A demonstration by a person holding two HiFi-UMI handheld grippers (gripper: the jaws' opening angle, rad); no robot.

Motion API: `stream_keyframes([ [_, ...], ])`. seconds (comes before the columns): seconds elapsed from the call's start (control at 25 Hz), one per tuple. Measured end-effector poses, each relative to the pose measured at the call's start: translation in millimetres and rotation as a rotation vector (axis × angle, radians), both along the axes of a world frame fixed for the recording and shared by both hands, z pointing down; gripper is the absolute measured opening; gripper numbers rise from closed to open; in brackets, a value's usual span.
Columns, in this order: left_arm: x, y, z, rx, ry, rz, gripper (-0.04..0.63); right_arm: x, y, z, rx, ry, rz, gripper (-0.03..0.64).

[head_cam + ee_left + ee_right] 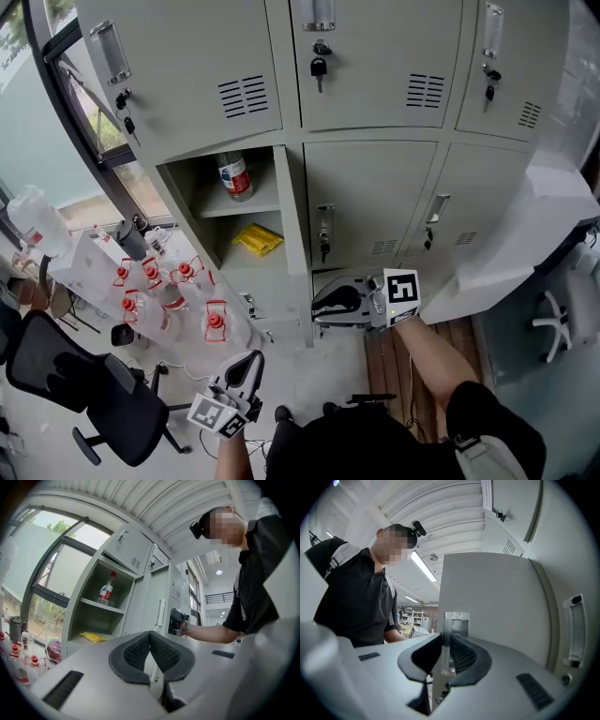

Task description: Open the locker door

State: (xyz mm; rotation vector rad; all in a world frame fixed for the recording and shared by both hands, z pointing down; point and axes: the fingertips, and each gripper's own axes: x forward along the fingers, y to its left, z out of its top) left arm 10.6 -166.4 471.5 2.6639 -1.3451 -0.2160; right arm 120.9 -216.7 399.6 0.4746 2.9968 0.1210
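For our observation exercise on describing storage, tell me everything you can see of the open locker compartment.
The open locker compartment is light grey metal, in the left column below a shut locker. One shelf divides it. A bottle with a red cap stands upright on the shelf; a yellow packet lies flat on its floor.

This is an office-style workroom, perhaps part of a lab. A bank of grey metal lockers point(375, 112) with keys hanging in the locks fills one wall beside a tall window point(51, 564). A black office chair point(84, 384) and a white swivel chair point(555, 323) stand on the floor. Clear water jugs point(169, 300) with red caps cluster below the window. Overhead, ribbed ceiling panels carry a strip light point(424, 566) — and storage shelves point(415, 618) show far behind.
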Motion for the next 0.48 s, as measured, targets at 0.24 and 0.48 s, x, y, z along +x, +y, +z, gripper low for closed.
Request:
stream_keyframes([
  [0.24, 5.0, -1.9, -0.3, 0.002, -0.003, -0.004, 0.015, 14.2, -3.8, 0.0, -0.032, -0.016, -0.037, 0.055],
  [0.48, 8.4, -1.8, -0.2, -0.001, -0.007, -0.011, 0.015, 25.0, -6.0, 0.3, -0.036, -0.008, -0.073, 0.055],
])
